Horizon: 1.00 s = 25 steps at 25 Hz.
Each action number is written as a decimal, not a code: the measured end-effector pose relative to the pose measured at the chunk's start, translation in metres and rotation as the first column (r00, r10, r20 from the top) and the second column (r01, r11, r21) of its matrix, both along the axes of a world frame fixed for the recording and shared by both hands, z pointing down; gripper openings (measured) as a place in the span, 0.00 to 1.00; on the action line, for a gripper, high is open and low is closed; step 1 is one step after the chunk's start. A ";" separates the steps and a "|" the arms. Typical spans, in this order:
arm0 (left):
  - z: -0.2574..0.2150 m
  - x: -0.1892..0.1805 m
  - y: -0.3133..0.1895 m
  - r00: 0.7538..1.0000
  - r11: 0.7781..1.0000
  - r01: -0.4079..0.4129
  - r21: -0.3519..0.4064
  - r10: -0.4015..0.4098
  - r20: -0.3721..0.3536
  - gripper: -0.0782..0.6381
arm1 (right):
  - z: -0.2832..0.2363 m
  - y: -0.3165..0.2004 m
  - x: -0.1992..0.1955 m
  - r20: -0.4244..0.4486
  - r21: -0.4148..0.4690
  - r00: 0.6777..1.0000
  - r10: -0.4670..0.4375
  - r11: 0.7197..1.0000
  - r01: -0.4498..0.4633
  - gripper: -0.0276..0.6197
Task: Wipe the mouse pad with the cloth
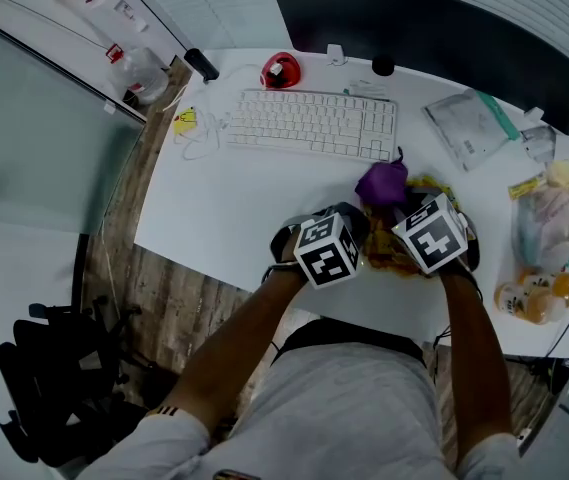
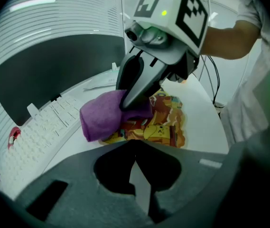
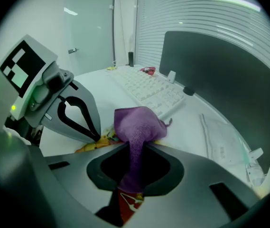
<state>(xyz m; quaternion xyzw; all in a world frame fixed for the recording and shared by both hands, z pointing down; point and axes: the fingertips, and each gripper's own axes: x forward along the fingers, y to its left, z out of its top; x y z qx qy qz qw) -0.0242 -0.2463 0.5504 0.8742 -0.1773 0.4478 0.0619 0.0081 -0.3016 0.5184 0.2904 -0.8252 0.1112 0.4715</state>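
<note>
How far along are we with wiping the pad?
Done: the right gripper has the purple cloth clamped and resting on the mouse pad. In hand: the left gripper, shut, tip at the pad's edge. Left: the wiping itself; progress on it can't be seen.

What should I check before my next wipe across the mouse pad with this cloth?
1. Grip on the purple cloth: ok, the right gripper has its jaws shut on it.
2. Cloth over the mouse pad: ok, at the pad's end nearest the keyboard.
3. Left gripper empty: ok, jaws together on nothing.
4. Left gripper pinning the pad: cannot tell; its tips are at the pad's edge.
5. Keyboard clear of the cloth: ok, apart but close.
</note>
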 end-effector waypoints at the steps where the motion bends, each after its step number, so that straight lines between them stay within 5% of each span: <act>1: 0.000 0.000 0.000 1.000 1.000 0.000 -0.001 0.000 0.000 0.13 | 0.001 -0.002 0.009 -0.006 0.001 1.000 0.017 1.000 -0.017 0.15; 15: 0.000 0.000 0.001 1.000 1.000 -0.008 -0.005 0.008 0.004 0.13 | 0.000 -0.017 0.119 -0.044 -0.007 0.959 0.281 0.960 -0.282 0.15; 19: 0.000 0.001 0.000 1.000 1.000 -0.009 -0.001 0.009 0.006 0.13 | -0.019 -0.006 0.108 0.003 0.026 0.960 0.280 0.960 -0.280 0.15; 25: 0.000 0.000 0.001 1.000 1.000 -0.010 0.000 0.010 0.004 0.13 | -0.037 0.031 0.038 0.101 0.017 0.981 0.168 0.985 -0.171 0.15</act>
